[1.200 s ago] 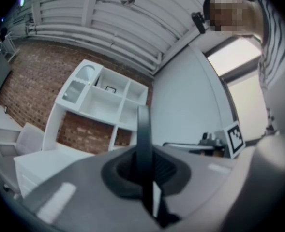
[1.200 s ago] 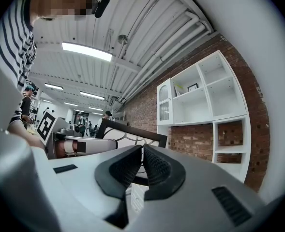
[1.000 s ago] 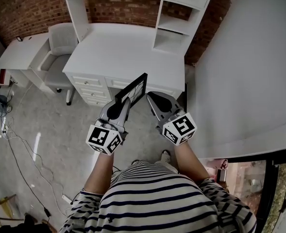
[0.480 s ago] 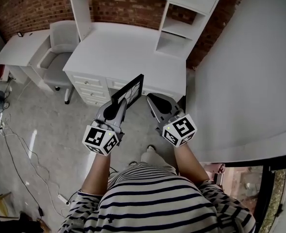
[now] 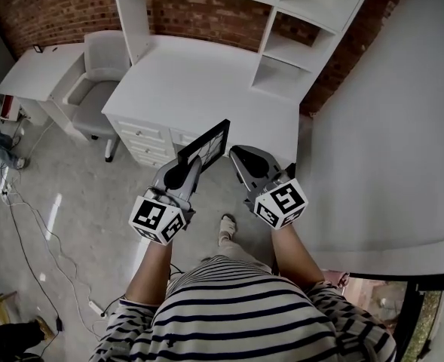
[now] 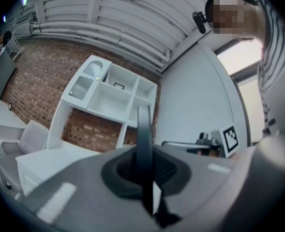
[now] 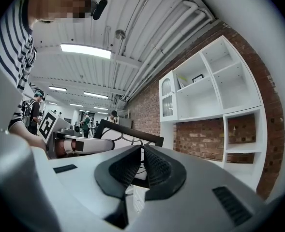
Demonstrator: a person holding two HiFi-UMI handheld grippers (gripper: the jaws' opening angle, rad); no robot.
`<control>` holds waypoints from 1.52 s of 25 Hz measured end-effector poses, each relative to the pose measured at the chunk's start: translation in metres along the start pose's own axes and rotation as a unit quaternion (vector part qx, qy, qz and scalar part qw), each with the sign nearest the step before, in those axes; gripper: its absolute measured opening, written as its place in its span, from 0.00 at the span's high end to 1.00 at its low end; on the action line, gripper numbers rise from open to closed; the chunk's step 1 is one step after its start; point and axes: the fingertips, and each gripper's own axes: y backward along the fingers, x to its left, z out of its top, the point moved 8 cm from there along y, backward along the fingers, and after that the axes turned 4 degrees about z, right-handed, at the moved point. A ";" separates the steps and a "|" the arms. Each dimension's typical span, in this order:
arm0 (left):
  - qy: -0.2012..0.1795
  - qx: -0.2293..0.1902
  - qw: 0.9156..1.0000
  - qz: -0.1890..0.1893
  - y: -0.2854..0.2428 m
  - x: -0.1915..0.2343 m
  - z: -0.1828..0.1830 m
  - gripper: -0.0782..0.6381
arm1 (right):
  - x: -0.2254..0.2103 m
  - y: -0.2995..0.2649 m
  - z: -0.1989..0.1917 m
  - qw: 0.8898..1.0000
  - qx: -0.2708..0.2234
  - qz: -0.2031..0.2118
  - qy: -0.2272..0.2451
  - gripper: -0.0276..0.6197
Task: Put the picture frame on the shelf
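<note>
A black picture frame (image 5: 206, 143) with a white patterned picture stands on edge in my left gripper (image 5: 190, 161), which is shut on its lower edge. In the left gripper view the frame (image 6: 143, 129) shows edge-on between the pads of the left gripper (image 6: 144, 166). My right gripper (image 5: 240, 157) hangs beside it to the right, shut and holding nothing. In the right gripper view the frame (image 7: 127, 138) lies beyond the touching pads of the right gripper (image 7: 142, 151). Ahead, the white shelf unit (image 5: 289, 51) stands on the white desk (image 5: 199, 81).
A grey chair (image 5: 93, 74) stands left of the desk, beside a small white table (image 5: 33, 74). A white wall panel (image 5: 387, 127) runs along the right. Cables (image 5: 26, 232) lie on the floor at the left. The shelf compartments (image 7: 210, 86) hold a small frame high up.
The desk and shelf have drawn a little closer in the head view as the person steps forward. Both grippers keep the same pose, and the frame stays in the left one.
</note>
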 end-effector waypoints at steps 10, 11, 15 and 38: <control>0.018 0.006 1.000 0.008 -0.081 0.033 0.003 0.87 | -0.082 -0.039 -0.004 1.000 -0.005 0.014 -0.018 0.94; 0.018 0.006 1.000 0.010 -0.090 0.035 0.004 0.87 | -0.090 -0.042 -0.002 1.000 -0.007 0.015 -0.019 0.94; 0.015 0.008 1.000 0.010 -0.123 0.041 0.008 0.87 | -0.121 -0.054 0.002 0.999 -0.015 0.021 -0.021 0.94; 0.004 0.001 1.000 0.004 -0.240 0.051 0.023 0.87 | -0.233 -0.077 0.025 0.998 -0.050 0.043 0.000 0.94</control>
